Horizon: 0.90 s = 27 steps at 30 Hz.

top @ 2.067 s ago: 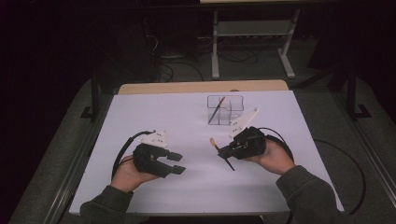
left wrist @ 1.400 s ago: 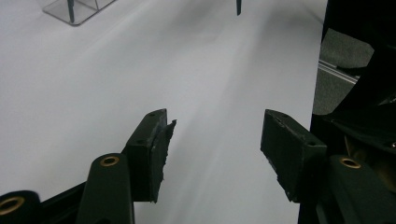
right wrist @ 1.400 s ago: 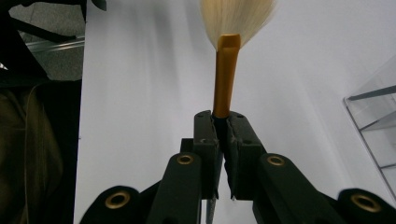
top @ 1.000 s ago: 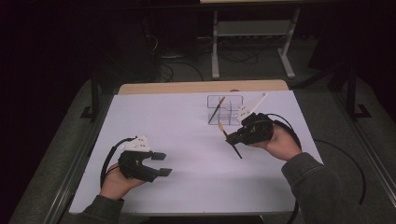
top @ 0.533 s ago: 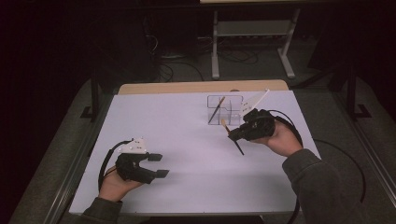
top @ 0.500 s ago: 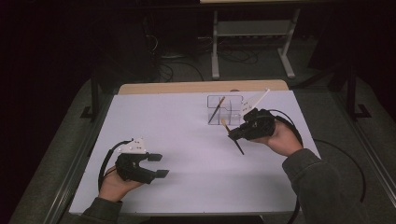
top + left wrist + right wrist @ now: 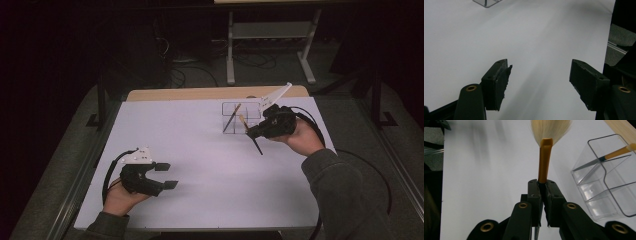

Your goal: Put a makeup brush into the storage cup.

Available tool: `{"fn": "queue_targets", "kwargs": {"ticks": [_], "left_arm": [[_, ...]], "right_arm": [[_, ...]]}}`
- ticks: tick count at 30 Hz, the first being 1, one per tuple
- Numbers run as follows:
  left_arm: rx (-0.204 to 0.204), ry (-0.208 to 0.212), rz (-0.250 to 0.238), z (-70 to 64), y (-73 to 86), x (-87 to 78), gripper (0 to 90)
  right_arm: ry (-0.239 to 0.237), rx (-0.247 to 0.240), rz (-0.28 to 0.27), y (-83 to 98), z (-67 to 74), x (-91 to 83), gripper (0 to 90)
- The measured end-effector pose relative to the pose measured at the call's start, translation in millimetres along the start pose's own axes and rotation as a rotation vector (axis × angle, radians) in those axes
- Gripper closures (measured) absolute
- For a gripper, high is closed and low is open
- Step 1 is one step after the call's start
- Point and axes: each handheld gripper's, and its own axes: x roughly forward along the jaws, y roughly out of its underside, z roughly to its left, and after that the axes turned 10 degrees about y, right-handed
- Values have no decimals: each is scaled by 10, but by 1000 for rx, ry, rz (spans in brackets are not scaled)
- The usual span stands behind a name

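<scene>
Brush (image 7: 545, 157): clamped in right gripper (image 7: 543, 185), bristles up, just beside clear box (image 7: 609, 182)
Box: holds another brush (image 7: 231, 117), leaning
Left gripper (image 7: 539, 82): jaws apart and just been widening, nothing between, over white table (image 7: 210, 150)

Just the background stuff around the workspace

White table (image 7: 200, 145) with a strip of bare wood (image 7: 200, 93) along the far edge, sitting on grey carpet (image 7: 65, 165). Behind it there's a pale metal stand (image 7: 270, 37) with a low shelf, plus a tangle of cables (image 7: 187, 75) on the floor in the dark.
</scene>
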Motion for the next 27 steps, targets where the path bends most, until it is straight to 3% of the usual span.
{"fn": "queue_targets", "kwargs": {"ticks": [13, 27], "left_arm": [[-3, -9, -5, -1, 21, -21, 300], [-8, -19, -17, -1, 45, -71, 278]], "right_arm": [[29, -4, 5, -179, -201, 17, 828], [39, 3, -2, -261, -308, 27, 828]]}}
